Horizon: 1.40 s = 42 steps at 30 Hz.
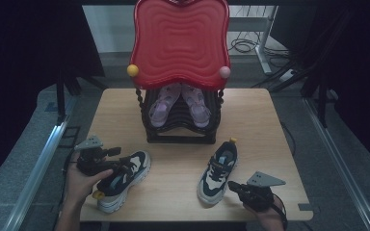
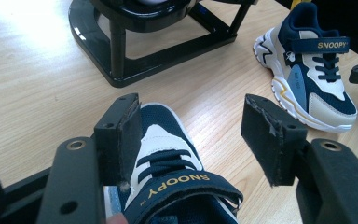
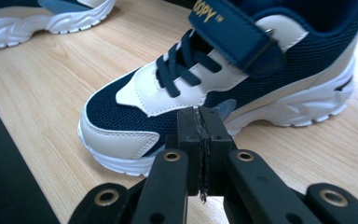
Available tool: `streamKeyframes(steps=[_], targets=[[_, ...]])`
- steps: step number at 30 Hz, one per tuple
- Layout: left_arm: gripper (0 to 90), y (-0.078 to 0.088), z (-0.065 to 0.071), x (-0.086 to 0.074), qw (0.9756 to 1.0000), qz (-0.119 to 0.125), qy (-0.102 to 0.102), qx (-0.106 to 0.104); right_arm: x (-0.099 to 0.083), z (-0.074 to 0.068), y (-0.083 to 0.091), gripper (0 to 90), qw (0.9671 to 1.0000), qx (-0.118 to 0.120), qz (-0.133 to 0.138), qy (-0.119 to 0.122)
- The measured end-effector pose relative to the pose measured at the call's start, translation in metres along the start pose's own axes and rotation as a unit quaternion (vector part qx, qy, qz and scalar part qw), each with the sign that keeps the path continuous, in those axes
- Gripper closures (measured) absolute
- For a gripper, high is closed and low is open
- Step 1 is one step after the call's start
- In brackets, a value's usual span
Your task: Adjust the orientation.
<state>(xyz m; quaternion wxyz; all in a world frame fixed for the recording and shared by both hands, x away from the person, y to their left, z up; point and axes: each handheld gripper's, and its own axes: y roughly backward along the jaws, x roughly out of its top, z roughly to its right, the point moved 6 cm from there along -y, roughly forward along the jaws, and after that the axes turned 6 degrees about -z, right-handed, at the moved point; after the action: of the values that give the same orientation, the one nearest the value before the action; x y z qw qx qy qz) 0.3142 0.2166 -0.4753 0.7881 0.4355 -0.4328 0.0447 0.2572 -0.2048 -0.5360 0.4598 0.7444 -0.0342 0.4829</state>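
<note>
Two navy-and-white Snoopy sneakers lie on the wooden table point(image 1: 260, 120). The left sneaker point(image 1: 123, 180) point(image 2: 168, 163) sits between the jaws of my left gripper point(image 1: 120, 159) point(image 2: 191, 116), which is open. One pad is close against the shoe's side and the other stands well off it. The right sneaker point(image 1: 218, 171) point(image 2: 307, 79) point(image 3: 205, 79) lies with its toe towards the front edge. My right gripper point(image 1: 232, 184) point(image 3: 199, 114) is shut with nothing in it, and its tips sit just short of that shoe's side near the toe.
A black rack point(image 1: 180, 134) point(image 2: 121, 46) stands at the table's middle back, topped by a red wavy tray point(image 1: 180, 38). A pair of pink shoes point(image 1: 159, 108) rests inside it. Bare wood lies between the two sneakers. Metal rails run along both sides of the table.
</note>
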Motion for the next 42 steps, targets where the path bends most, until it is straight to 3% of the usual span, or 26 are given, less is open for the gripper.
streamKeyframes(steps=[4, 20, 37, 42], targets=[[38.7, 0.001, 0.0, 0.001, 1.0, 0.001, 0.0, -0.001, -0.003, -0.003, -0.003, 88.9, 0.9999, 0.001, -0.011, 0.011], [38.5, 0.0, -0.004, 0.003, 1.0, 0.002, 0.003, -0.002, -0.01, -0.009, -0.008, 89.0, 0.9995, 0.009, -0.025, 0.016], [38.5, 0.0, -0.004, 0.003, 1.0, 0.0, 0.003, -0.001, -0.009, -0.029, -0.022, 89.5, 0.9974, 0.022, -0.039, 0.056], [38.6, 0.0, -0.003, 0.003, 1.0, 0.003, 0.002, -0.001, -0.004, -0.036, -0.029, 89.6, 0.9961, 0.01, -0.04, 0.078]])
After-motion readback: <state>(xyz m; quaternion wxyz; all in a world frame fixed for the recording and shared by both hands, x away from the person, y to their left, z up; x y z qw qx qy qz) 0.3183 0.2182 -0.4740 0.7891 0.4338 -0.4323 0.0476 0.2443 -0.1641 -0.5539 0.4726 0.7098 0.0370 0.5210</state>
